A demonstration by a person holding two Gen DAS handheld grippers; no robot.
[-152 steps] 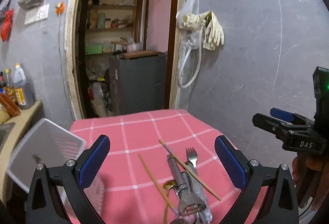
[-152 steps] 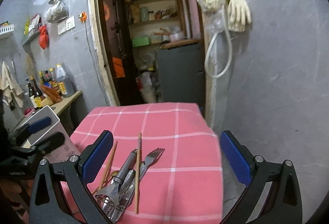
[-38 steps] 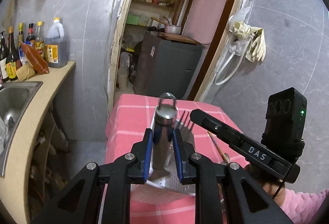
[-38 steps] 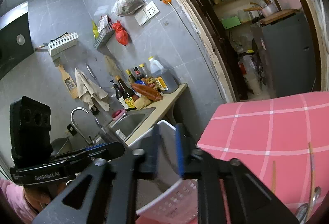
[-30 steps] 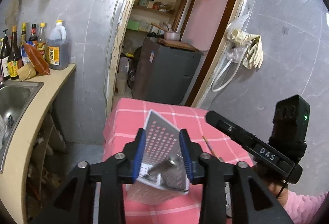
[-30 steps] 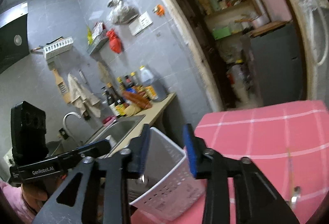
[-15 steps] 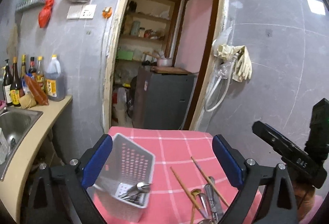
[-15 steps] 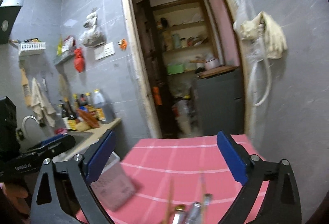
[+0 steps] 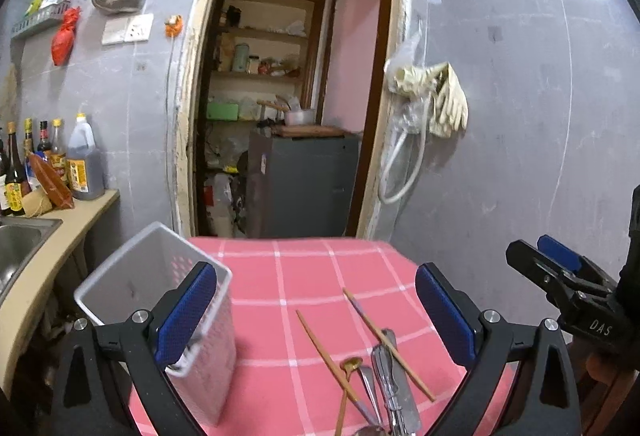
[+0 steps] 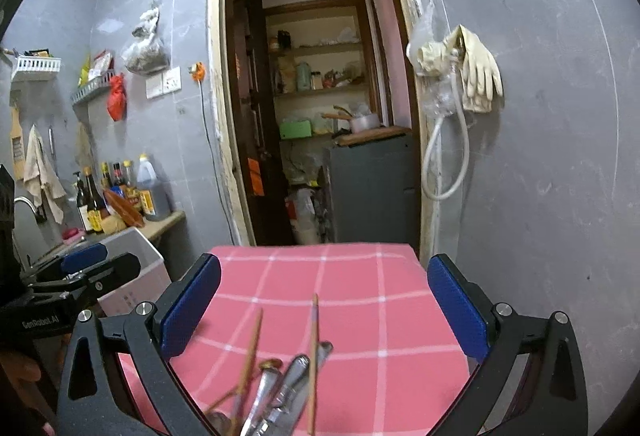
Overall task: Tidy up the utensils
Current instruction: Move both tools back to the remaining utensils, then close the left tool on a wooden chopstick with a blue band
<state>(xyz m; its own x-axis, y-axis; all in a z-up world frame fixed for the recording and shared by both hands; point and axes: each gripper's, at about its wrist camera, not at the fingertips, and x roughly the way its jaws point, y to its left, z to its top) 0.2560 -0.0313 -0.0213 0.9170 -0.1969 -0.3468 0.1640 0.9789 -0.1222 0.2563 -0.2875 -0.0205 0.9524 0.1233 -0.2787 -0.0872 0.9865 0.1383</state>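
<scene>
A pink checked tablecloth [image 9: 308, 276] covers the table, and at its left edge stands the white perforated utensil basket [image 9: 160, 300], upright, its contents hidden behind the left gripper [image 9: 316, 312], whose jaws gape wide and hold nothing. Right of the basket, near the cloth's front edge, lie two wooden chopsticks [image 9: 328, 354] crossed over a heap of metal utensils [image 9: 390, 392]. The right gripper [image 10: 324, 310], marked "DAS", is likewise spread wide and empty above them; the left reads "GenRobot.AI".

The utensil basket [image 9: 160, 300] stands upright on the table [image 9: 304, 276] at its left edge. The chopsticks [image 9: 384, 332] and metal utensils [image 9: 390, 388] lie clustered to its right. A counter [image 9: 52, 256] lies left of the table.
</scene>
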